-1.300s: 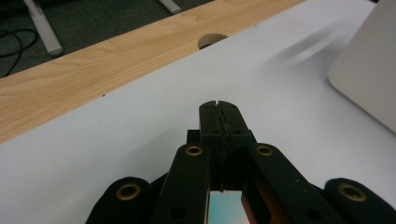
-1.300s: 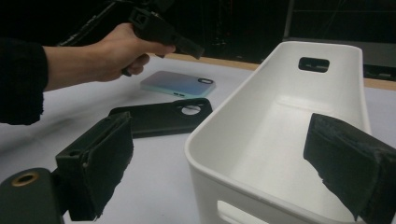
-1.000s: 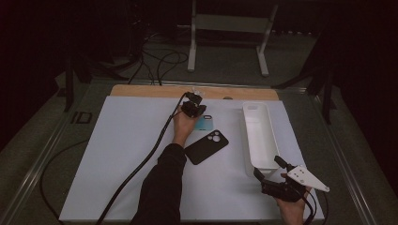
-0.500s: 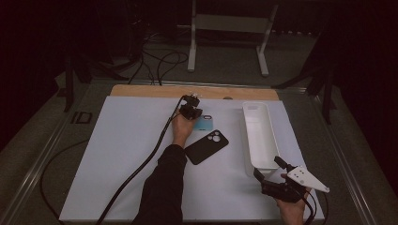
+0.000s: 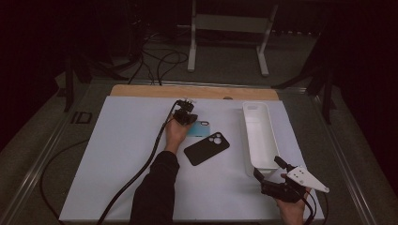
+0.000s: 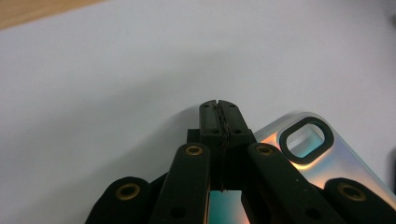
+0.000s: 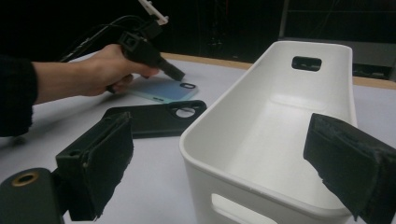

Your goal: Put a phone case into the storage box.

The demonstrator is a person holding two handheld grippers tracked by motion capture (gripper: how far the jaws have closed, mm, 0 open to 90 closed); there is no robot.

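Two phone cases flat on worktop [image 5: 131,154]: with left hand-held gripper [image 6: 219,109] jaws together over iridescent case [image 6: 299,158], spread first, then clamp its edge, lift toward white bin [image 5: 257,136].

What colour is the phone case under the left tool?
Light blue-teal, iridescent sheen; the phone case shows best in the left gripper view, under the shut left tool.

Left gripper [image 6: 219,108]: black, matte jaws with brass-coloured rivets at the linkage pivots; black cable trailing. Right gripper [image 7: 219,154]: black jaws faced with rough dark pads, grey three-cornered plate on top. Person wears black long sleeve [image 5: 152,197].
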